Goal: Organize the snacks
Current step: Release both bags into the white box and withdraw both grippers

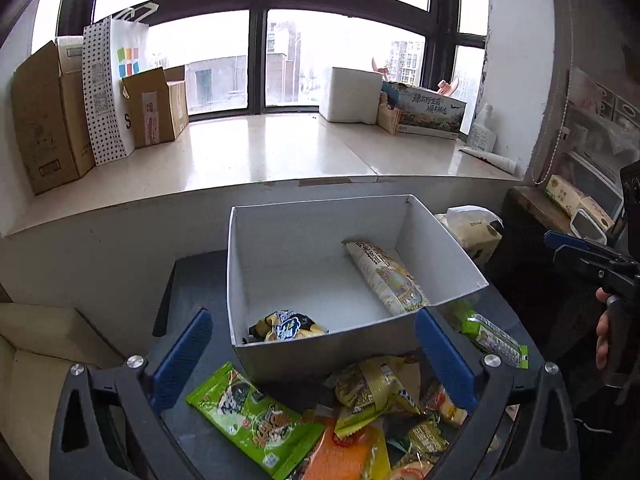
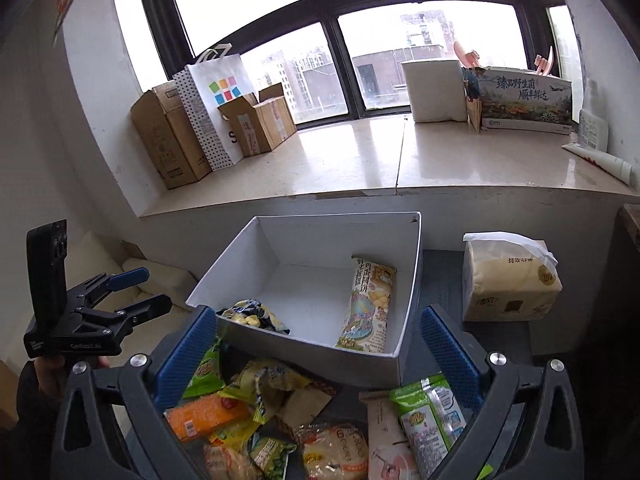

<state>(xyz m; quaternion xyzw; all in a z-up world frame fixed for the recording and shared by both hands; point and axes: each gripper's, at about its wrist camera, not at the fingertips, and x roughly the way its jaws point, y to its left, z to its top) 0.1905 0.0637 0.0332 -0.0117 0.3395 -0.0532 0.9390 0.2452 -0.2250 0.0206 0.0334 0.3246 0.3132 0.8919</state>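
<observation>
Both jaws are spread wide and nothing is held: the left gripper (image 1: 314, 354) and right gripper (image 2: 320, 354) are poised above the loose snack pile (image 2: 304, 420), just in front of the white box (image 2: 408, 312). The step is judged a pause between placements. 2 packets are counted inside the box: 1 long biscuit packet (image 2: 370, 306) and 1 dark crumpled packet (image 2: 252, 314). Next, 1 pile packet, perhaps the green seaweed packet (image 1: 256, 420), would need gripping and lifting over the box wall.
</observation>
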